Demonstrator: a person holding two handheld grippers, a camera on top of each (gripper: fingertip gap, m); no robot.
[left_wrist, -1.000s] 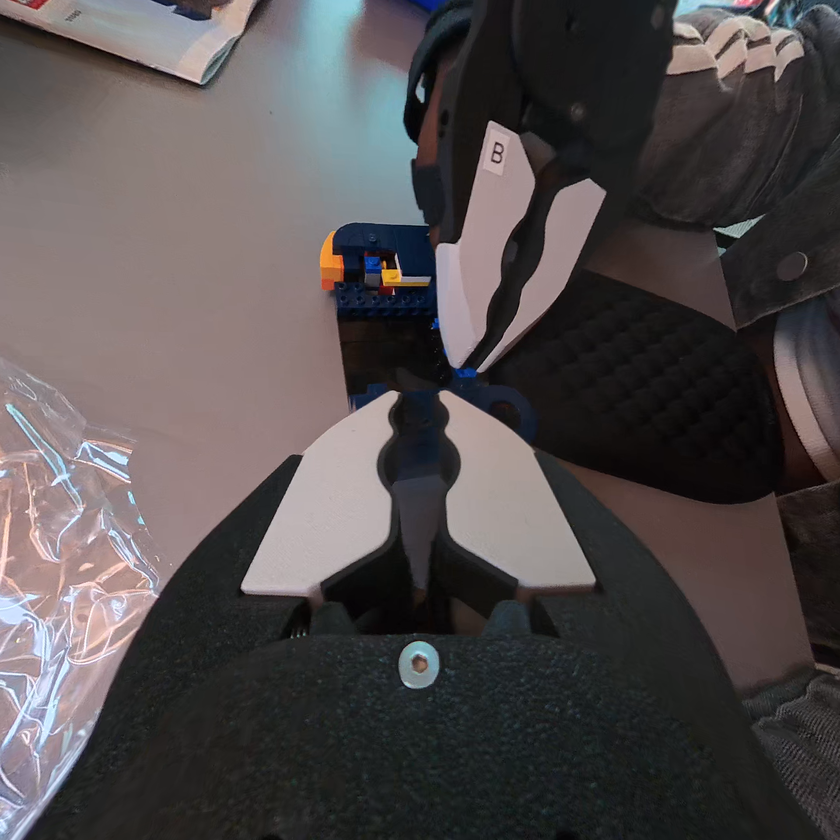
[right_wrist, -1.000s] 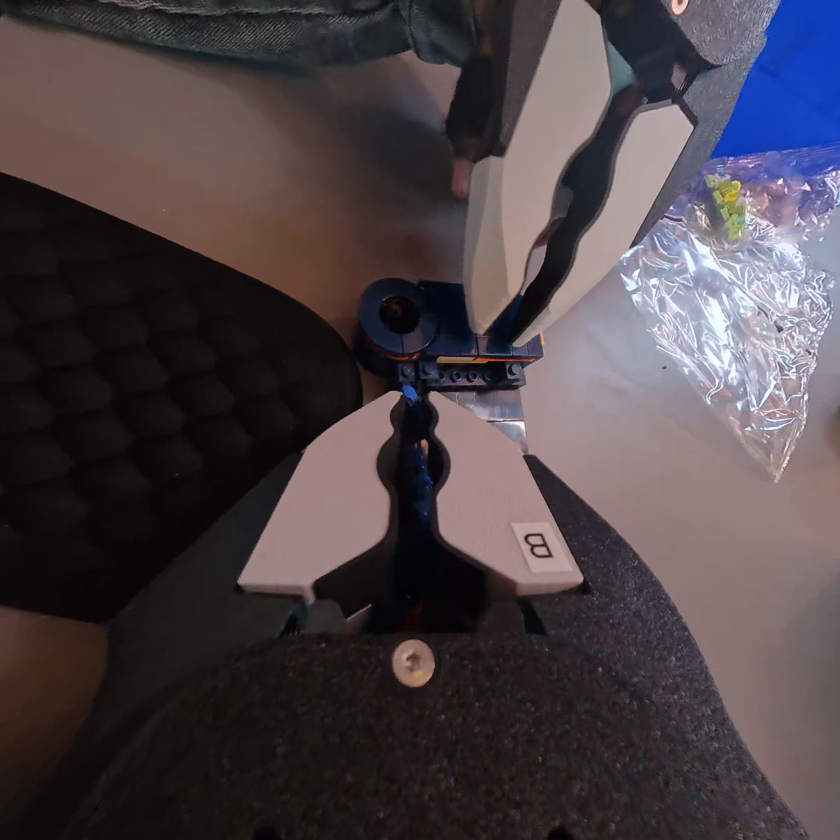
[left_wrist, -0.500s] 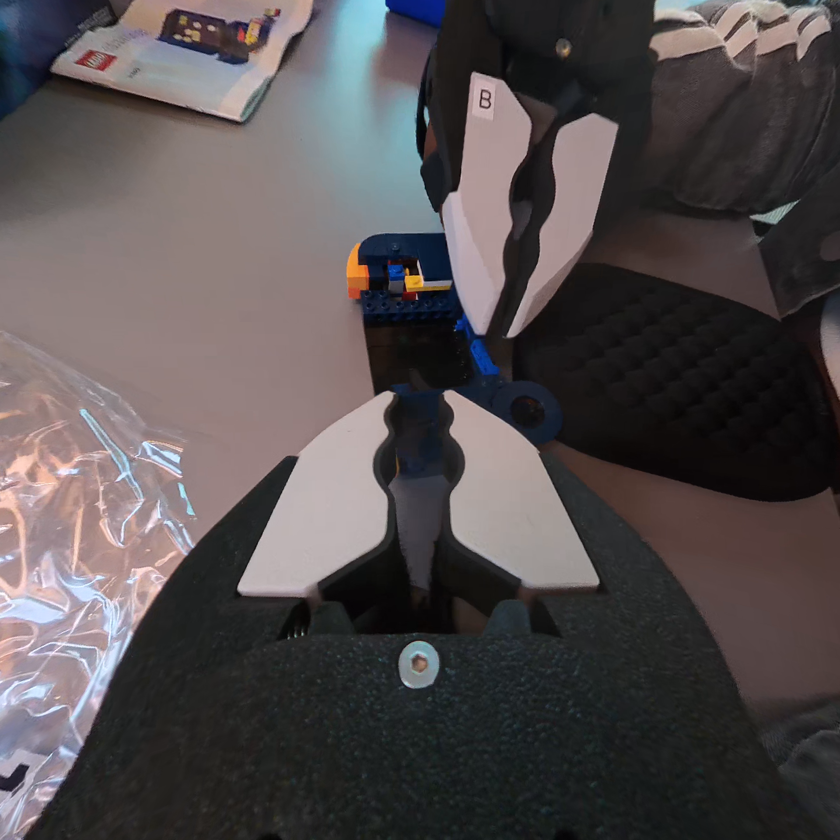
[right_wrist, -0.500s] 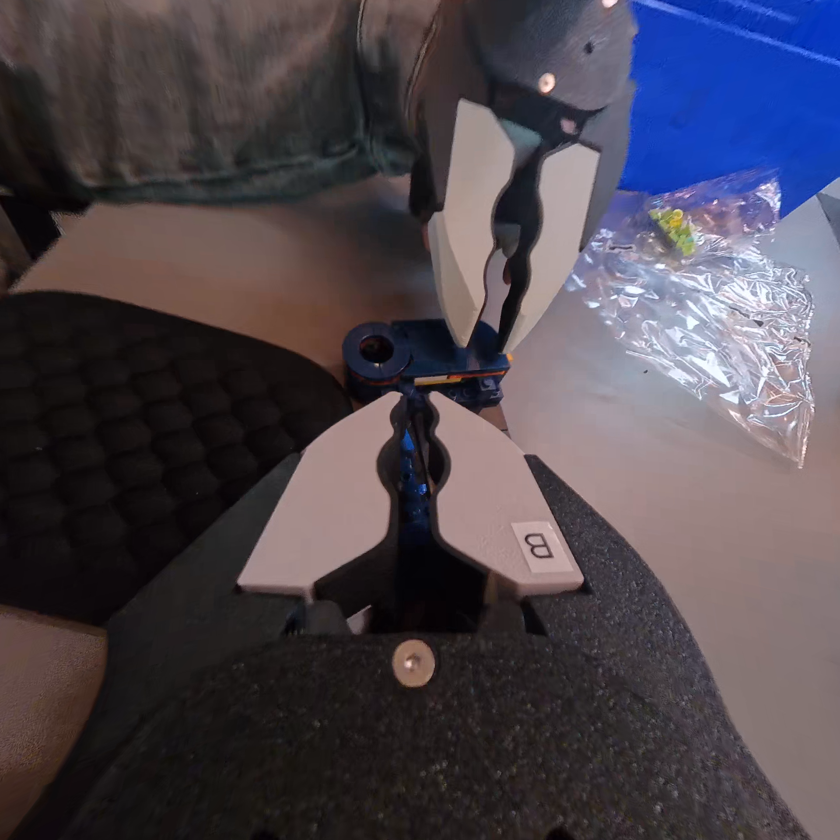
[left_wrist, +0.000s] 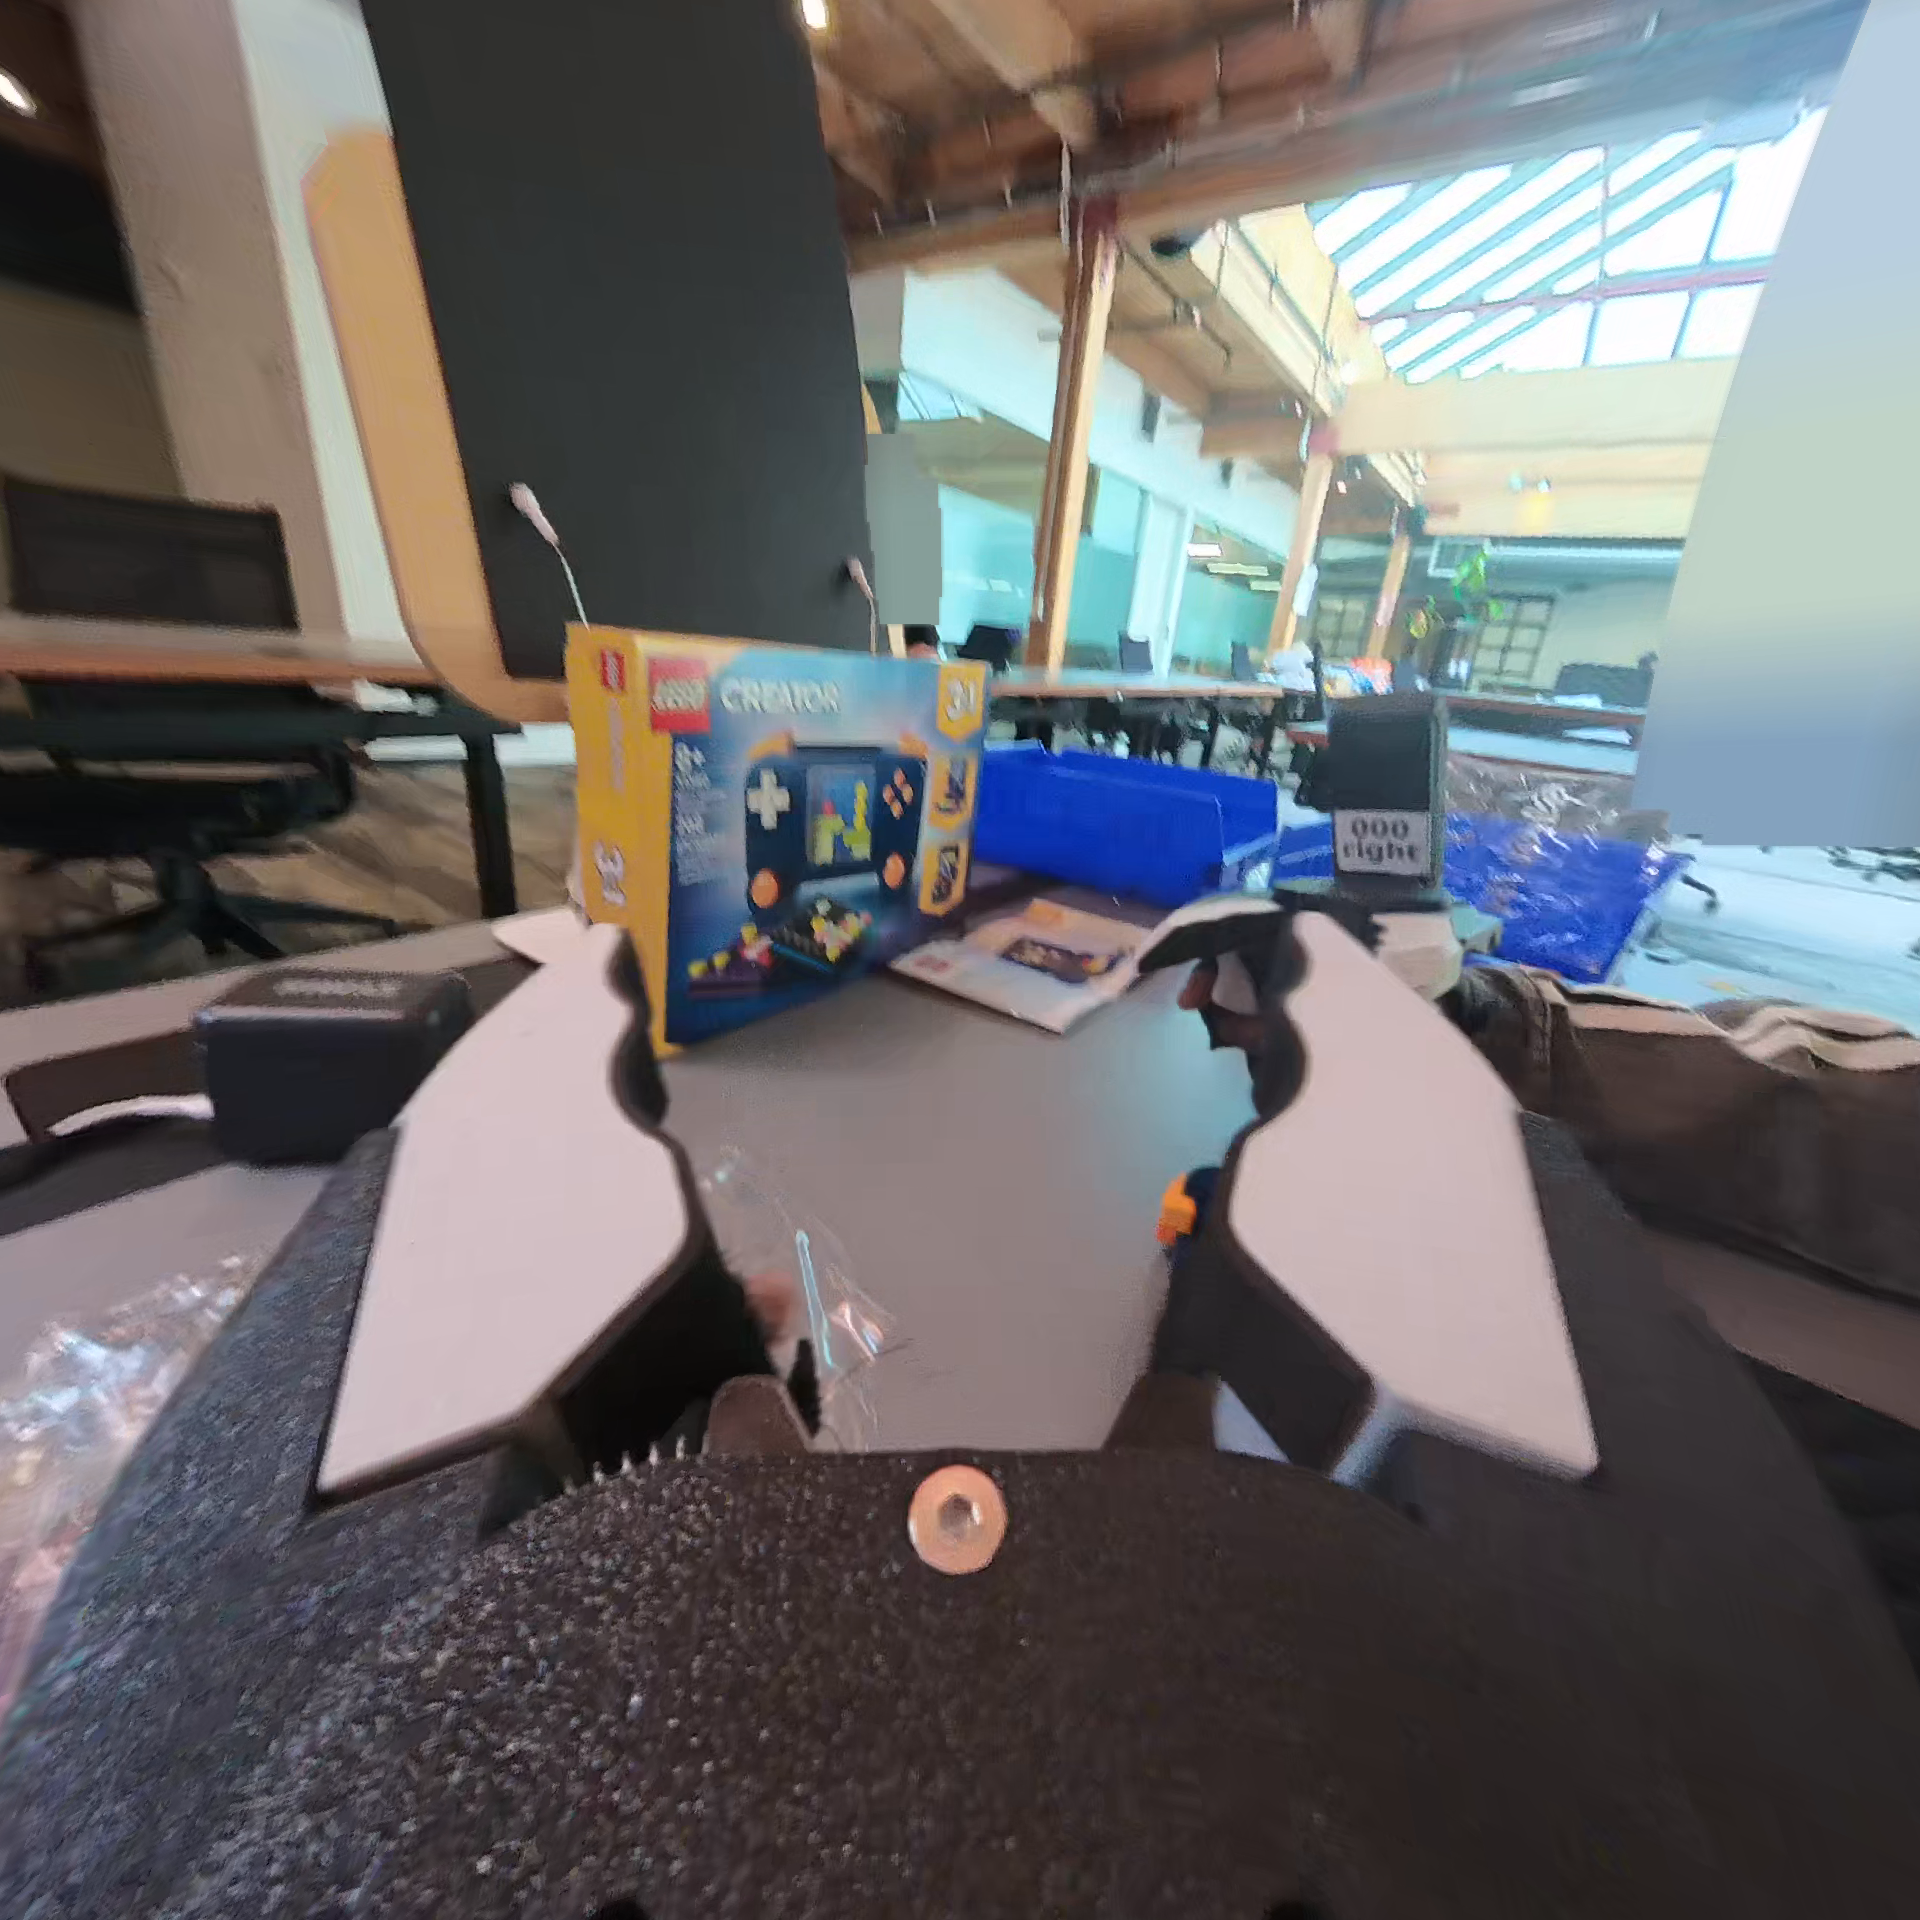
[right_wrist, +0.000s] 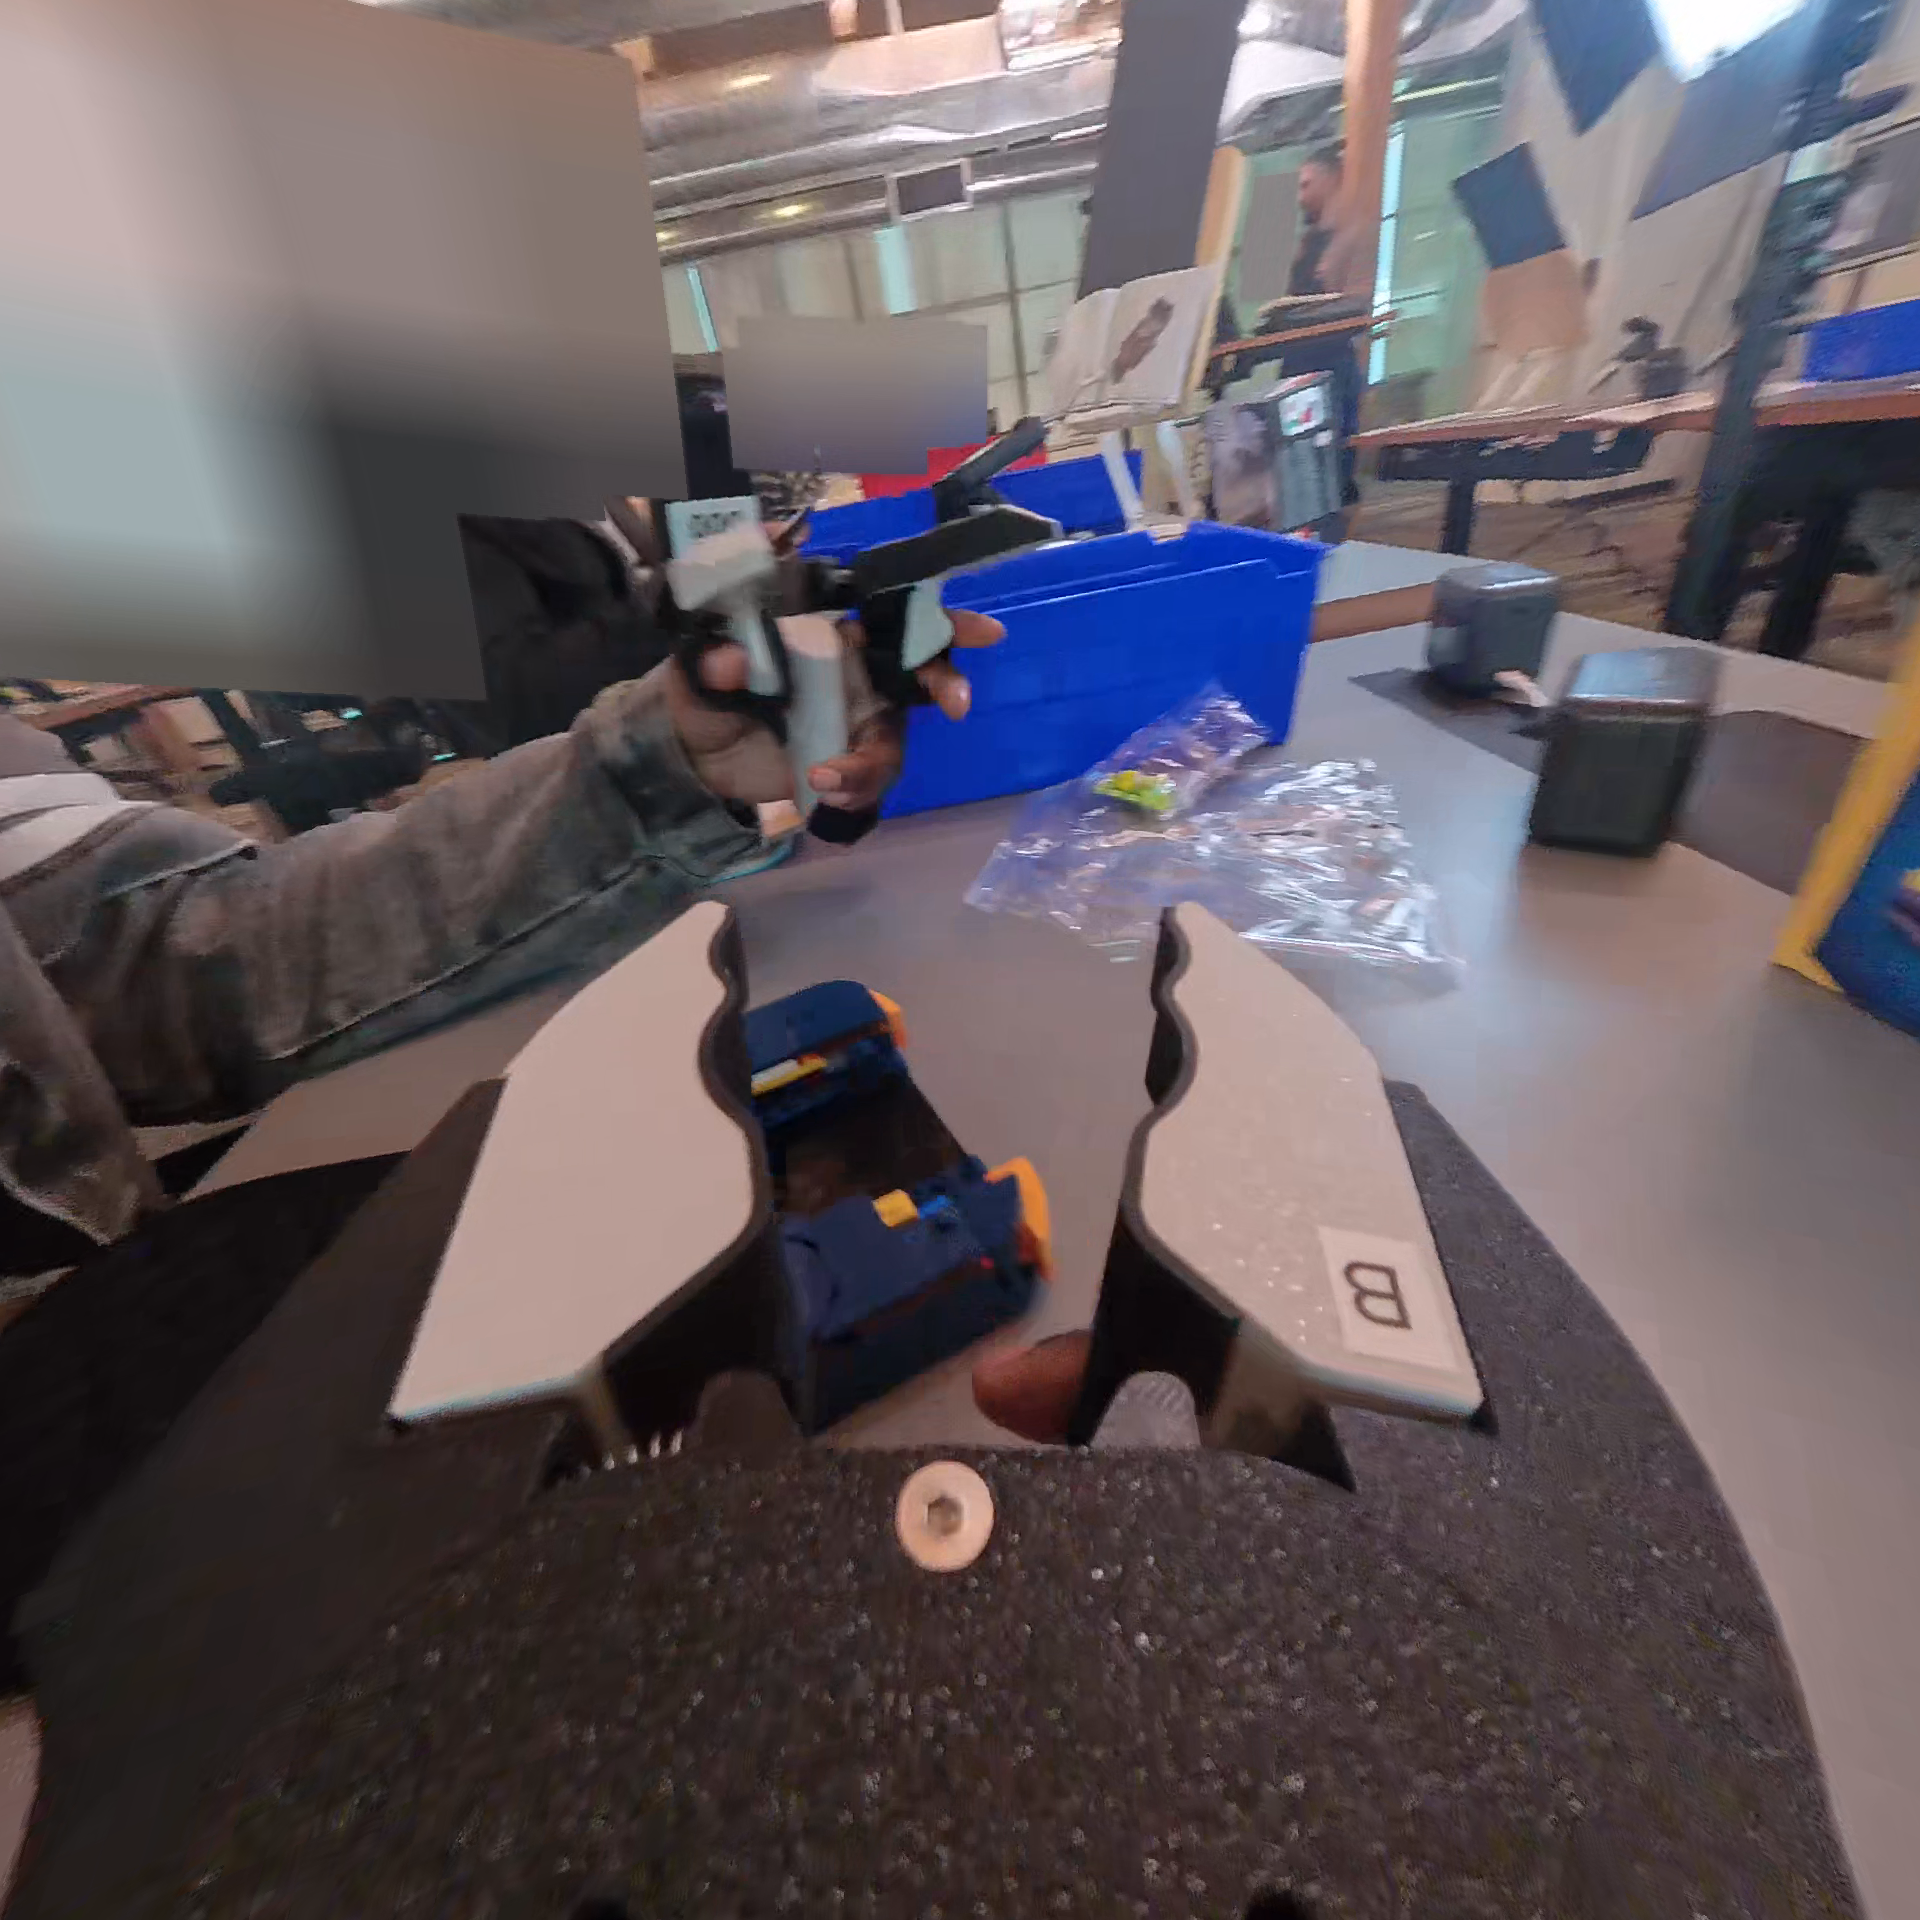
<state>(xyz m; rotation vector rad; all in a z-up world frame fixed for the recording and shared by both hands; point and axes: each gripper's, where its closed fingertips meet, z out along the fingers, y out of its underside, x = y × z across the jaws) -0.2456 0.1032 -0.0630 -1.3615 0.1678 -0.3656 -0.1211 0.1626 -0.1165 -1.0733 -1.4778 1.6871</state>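
Note:
A dark blue brick model (right_wrist: 883, 1174) with orange corners lies on the grey table (right_wrist: 1507, 1091). My right gripper (right_wrist: 945, 914) is open and empty, its fingers (right_wrist: 582, 1164) standing either side of the model and above it, without touching it. My left gripper (left_wrist: 961, 935) is open and empty, held above the table (left_wrist: 935, 1122). Only an orange and blue corner of the model (left_wrist: 1179, 1210) shows by its right finger (left_wrist: 1382, 1195). In the right wrist view a hand (right_wrist: 821, 727) holds the left gripper up in the air, beyond the model.
A toy box (left_wrist: 790, 821) stands at the back with a booklet (left_wrist: 1023, 956) beside it. A blue bin (right_wrist: 1091, 665) is behind. Clear plastic bags (right_wrist: 1226, 862) lie right of the model. Black blocks (right_wrist: 1621, 748) stand far right. A grey sleeve (right_wrist: 364, 914) crosses the left.
Both grippers have opened, let go of the model and the small blue piece, and risen and tilted up. The views now look across the table instead of down.

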